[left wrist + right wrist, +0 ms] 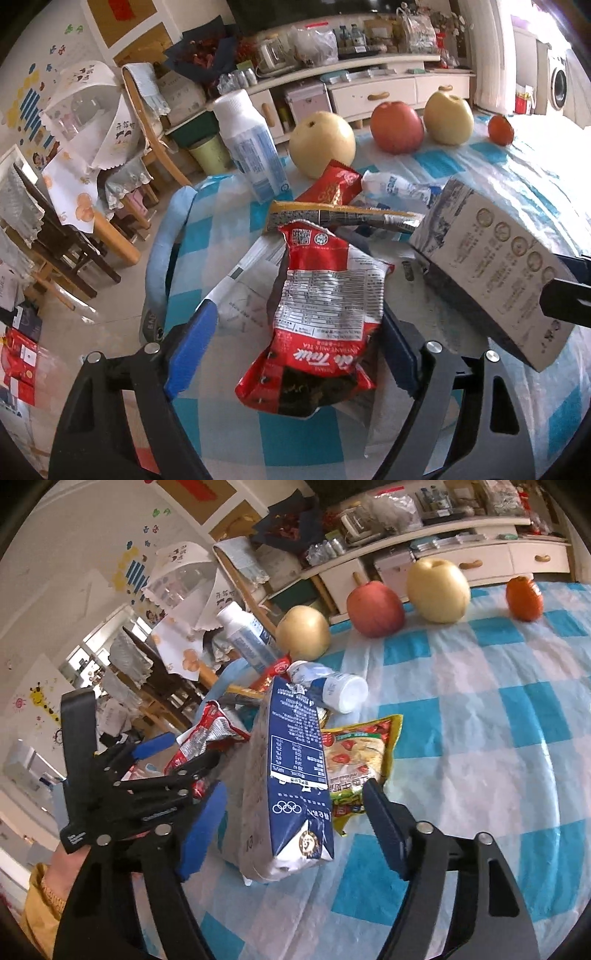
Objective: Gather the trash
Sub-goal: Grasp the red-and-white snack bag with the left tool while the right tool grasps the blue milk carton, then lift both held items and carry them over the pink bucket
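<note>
red wrapper (317,317) | between open left gripper (295,354) pads | untouched

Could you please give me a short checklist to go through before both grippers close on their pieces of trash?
1. Red milk-tea packet between the left gripper pads: ok.
2. Blue-and-white carton between the right gripper pads: ok.
3. Pads pressing yet: not ok, gaps on both.
4. Yellow noodle packet clear of right pad: cannot tell.
5. Fruit, such as the red apple, out of the way: ok.
</note>
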### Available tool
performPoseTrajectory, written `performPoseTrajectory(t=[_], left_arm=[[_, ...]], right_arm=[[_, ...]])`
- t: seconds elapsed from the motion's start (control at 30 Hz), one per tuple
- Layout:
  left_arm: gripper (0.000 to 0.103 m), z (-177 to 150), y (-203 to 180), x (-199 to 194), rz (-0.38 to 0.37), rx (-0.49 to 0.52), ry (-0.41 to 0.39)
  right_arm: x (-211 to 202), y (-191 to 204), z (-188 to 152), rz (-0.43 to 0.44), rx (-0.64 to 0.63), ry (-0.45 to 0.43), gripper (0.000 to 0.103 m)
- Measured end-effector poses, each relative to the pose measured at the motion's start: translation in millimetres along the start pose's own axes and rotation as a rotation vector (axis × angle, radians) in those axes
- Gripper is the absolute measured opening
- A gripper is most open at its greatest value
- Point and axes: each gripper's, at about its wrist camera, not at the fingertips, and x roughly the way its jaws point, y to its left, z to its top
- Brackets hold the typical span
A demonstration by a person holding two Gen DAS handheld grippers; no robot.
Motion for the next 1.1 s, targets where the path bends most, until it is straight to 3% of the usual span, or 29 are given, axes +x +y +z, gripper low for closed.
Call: performPoseTrajectory(t=[0.17, 0.3, 0.4, 0.5, 0.6, 1.1], left_arm=[[0.075, 2, 0, 7, -0.008, -0.001, 0.007], [0.054, 3, -2, 7, -0.027, -0.009, 0.000], [0.053, 4, -2, 6, -0.038, -0.036, 0.006], [0.053, 2, -3, 3, -0.040, -0.058, 0.005], [0.053, -3, -2, 0, -0.043, -0.079, 0.002], [0.052, -45, 25, -45, -0.101, -0.305, -0.092]], right_arm=[[3, -5, 1, 0.022, 0.018, 0.003, 0.073], [6, -2, -1, 0.025, 0.004, 0.012, 0.073], [7, 5, -4, -0.004, -0.039, 0.016, 0.071], [7, 10, -6, -0.028, -0.071, 0.023, 0.055], [6, 17, -8, -0.044, -0.098, 0.021, 0.049], [-11, 36, -18, -0.082, -0.211, 0.001, 0.037]])
